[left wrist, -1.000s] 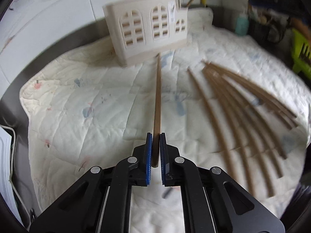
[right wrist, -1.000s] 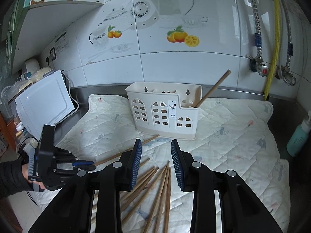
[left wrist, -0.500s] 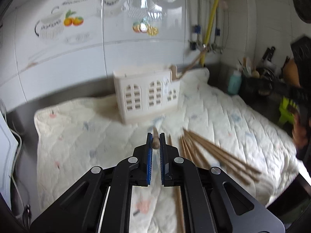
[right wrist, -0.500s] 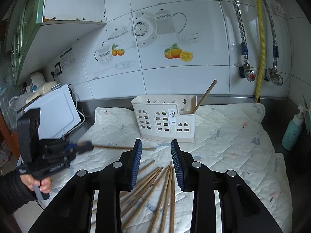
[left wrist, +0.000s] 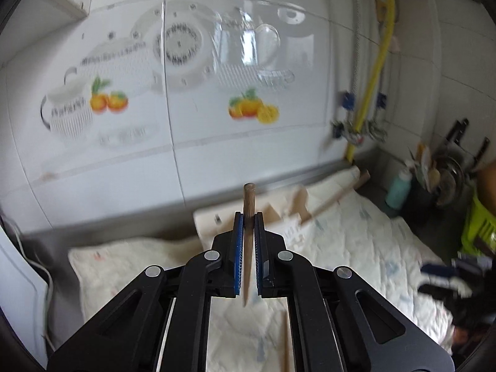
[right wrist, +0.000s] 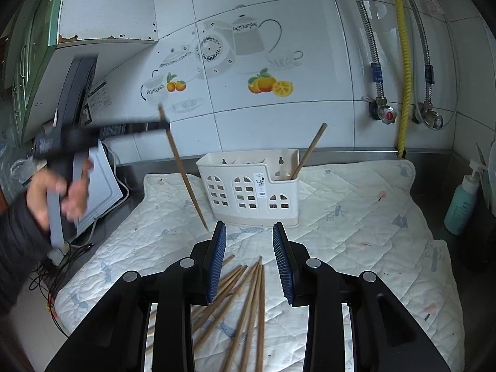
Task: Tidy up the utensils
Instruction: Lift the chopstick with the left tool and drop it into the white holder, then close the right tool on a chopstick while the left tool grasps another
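My left gripper [left wrist: 248, 217] is shut on a brown wooden chopstick [left wrist: 248, 198] near its thick end. In the right wrist view that left gripper [right wrist: 161, 125] is high at the left, and the chopstick [right wrist: 183, 170] hangs steeply down, its thin tip above the mat. The cream utensil holder [right wrist: 248, 190] stands at the back of the mat with one chopstick [right wrist: 307, 152] leaning in its right compartment. Several loose chopsticks [right wrist: 248, 291] lie on the mat under my right gripper [right wrist: 249, 232], which is open with nothing between its fingers.
A quilted white mat [right wrist: 356, 226] covers the counter. A teal bottle [right wrist: 462, 198] stands at the right edge. A white board [right wrist: 102, 183] leans at the left by some cables. Taps and hoses [right wrist: 384, 111] hang on the tiled wall. A person's hand [right wrist: 55, 192] holds the left gripper.
My left gripper has lifted the chopstick off the mat and raised it high, so the stick now hangs tip down. The right gripper has drifted only slightly.
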Demonstrator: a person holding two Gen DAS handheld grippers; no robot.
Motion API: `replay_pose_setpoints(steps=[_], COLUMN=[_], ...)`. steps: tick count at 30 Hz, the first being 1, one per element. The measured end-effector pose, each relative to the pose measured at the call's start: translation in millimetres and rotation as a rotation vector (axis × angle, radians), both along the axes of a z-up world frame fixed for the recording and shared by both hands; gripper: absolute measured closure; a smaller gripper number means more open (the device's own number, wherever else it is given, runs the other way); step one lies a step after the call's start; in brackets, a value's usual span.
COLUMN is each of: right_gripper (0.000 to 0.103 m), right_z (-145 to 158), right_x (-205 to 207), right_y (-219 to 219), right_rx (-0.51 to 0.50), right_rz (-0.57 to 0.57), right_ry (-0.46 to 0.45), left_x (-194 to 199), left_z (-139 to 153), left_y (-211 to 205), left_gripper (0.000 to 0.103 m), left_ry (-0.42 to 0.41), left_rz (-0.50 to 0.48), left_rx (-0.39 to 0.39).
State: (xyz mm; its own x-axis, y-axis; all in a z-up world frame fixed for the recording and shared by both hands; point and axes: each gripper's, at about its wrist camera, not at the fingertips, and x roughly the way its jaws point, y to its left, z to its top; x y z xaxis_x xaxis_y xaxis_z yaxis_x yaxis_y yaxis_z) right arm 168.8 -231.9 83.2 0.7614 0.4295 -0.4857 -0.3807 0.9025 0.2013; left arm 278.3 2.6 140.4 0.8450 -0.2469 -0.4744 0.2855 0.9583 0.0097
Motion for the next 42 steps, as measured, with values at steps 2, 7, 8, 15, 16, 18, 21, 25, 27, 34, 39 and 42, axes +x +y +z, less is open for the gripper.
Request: replay_pose_setpoints(steps=[2,7,8,15,16,18,21,25,27,34,39,42], right_gripper=[0.072,0.072,0.072,0.072,0.072,0.072,0.072,0.072,0.071,0.065,0.065,0.065], right_z=[-2.3,-10.2,-12.2,-22.4,-24.1,-26.8,-31.3,-35.3,-36.8,-41.0,-49.0,-60.2], right_x=[2.1,11.7,14.1,22.1,22.3,22.5,22.2,23.0,21.8,3.5,-20.1,-38.0], right_y=[-2.6,-8.6,-9.0,-4.3,-3.4,-2.2,-0.7,-2.0,-1.8,2.6,-2.0,-3.3], right_rx=[-0.009,-0.008,-0.007,-0.009,-0.009,-0.007,-0.025,-0.029,-0.029,-0.089,-0.105,-0.115], right_rz=[-0.002,0.0,0.001,0.013,0.014,0.021,0.019,0.014,0.012,0.006,-0.012,-0.019], right_ry=[0.002,0.021,0.026,0.045,0.048,0.055,0.061,0.075,0.08,0.077,0.095,0.117], left_x=[7.7,16.5,17.4,34.6,37.3,42.8,53.8,63.2,63.9,36.5,-3.7,-37.0], left_z=[16.4,62.3,70.3,99.5,95.4,83.7,62.5,38.7,31.0,35.6,35.1,15.7], left_y=[1.0,1.9,1.2,-3.7,-4.8,-4.6,0.1,3.9,5.4,5.7,19.5,29.5], left_gripper=[0.098,0.098,0.098,0.098,0.098,0.098,0.098,0.097,0.094,0.052,0.05,0.04], left_ry=[-0.021,-0.097,-0.109,-0.187,-0.194,-0.192,-0.124,-0.05,-0.032,-0.086,-0.08,-0.062], left_rz=[0.011,0.032,0.032,0.071,0.079,0.091,0.091,0.099,0.094,0.073,0.04,0.044], left_rx=[-0.005,-0.017,-0.017,-0.029,-0.022,-0.025,-0.054,-0.037,-0.033,0.011,-0.047,-0.074])
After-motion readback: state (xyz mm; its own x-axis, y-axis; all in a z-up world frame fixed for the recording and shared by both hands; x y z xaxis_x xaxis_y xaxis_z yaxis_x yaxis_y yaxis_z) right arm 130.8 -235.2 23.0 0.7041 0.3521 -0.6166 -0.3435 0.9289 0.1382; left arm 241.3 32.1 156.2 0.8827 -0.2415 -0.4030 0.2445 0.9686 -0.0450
